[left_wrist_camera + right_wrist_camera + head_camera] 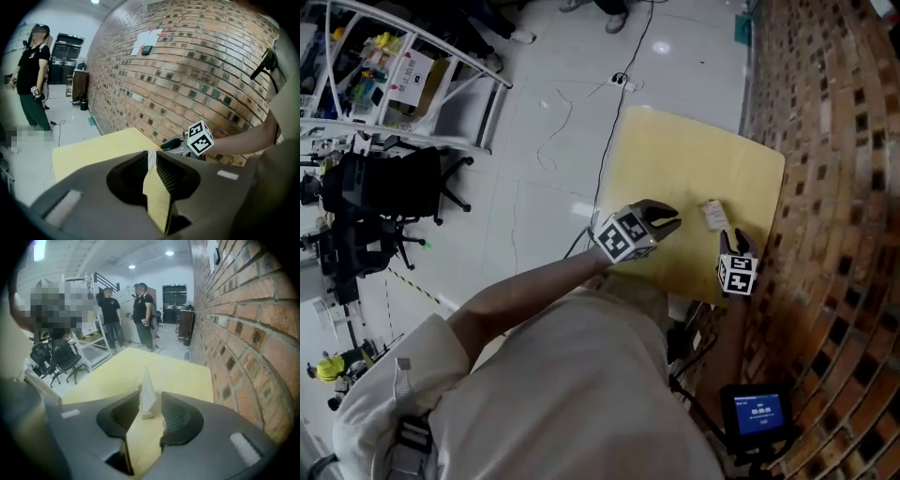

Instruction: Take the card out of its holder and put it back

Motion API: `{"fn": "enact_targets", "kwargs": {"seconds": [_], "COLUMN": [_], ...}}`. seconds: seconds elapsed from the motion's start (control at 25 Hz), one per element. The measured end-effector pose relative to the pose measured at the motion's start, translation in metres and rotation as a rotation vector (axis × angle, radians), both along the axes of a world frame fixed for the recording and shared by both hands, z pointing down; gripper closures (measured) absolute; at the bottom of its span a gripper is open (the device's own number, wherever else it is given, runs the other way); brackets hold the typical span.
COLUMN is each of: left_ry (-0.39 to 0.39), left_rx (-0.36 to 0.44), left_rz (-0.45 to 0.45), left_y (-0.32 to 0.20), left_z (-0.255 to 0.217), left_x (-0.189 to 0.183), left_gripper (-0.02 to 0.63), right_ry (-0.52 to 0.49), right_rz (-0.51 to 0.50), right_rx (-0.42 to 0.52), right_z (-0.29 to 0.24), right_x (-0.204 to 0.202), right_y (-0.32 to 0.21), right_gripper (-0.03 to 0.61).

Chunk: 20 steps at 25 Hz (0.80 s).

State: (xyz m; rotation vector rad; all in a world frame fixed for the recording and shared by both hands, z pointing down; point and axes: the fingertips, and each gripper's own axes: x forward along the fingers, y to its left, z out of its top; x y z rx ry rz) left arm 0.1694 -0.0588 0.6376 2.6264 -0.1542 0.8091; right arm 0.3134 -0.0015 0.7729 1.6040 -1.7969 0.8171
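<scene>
Card: your card [148, 392] stands upright in its holder [149, 415] on the table [675, 159], at the side nearest the brick wall [844, 187].
Card's look: white, thin and stiff. From the right gripper view you see it edge-on as a narrow sliver tapering to a point. From the head view it is a small pale rectangle.
Holder: a small pale block at the card's foot. You cannot tell its material.
Right gripper [735, 240]: your jaws are apart, with the card and holder in the gap at their tips. The left pad is just beside the card, and neither pad is seen pressing on it.
Left gripper [667, 221]: your jaws are a narrow slit apart with nothing clamped. The card shows as a white strip through the gap, a little beyond the tips.
Jaw surfaces: grey moulded shells with dark ribbed pads, and a black-and-white marker cube on each gripper.
Table: a plain pale-yellow top with rounded corners, smooth and matt.
In the way: the wall runs close along the card's side of the table, rough red-brown brick with scattered dark blocks.
Further out: a glossy white floor [553, 122] with a black cable [614, 122] trailing across it, black office chairs [384, 197], a white metal rack [403, 75], people [140, 310] standing beyond the table, and a small lit screen [757, 412] below your right arm.
</scene>
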Motion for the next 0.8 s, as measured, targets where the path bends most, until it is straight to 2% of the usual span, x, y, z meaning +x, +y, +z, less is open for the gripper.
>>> {"fn": "enact_targets", "kwargs": {"seconds": [0.36, 0.52, 0.8], "left_ry": [-0.026, -0.026, -0.017], "left_rx": [0.001, 0.005, -0.002], "left_rz": [-0.025, -0.064, -0.118], "left_y": [0.011, 0.006, 0.008], "left_z": [0.000, -0.003, -0.004], "left_x": [-0.016, -0.025, -0.040], "left_gripper": [0.538, 0.538, 0.539], "right_ry": [-0.048, -0.057, -0.057], "right_rz": [-0.073, -0.088, -0.082], "right_rx": [-0.042, -0.045, -0.035], "right_z": [0.027, 0.033, 0.039], "right_x": [-0.001, -0.008, -0.015], "right_y": [-0.005, -0.009, -0.010], "right_gripper": [0.439, 0.442, 0.500]}}
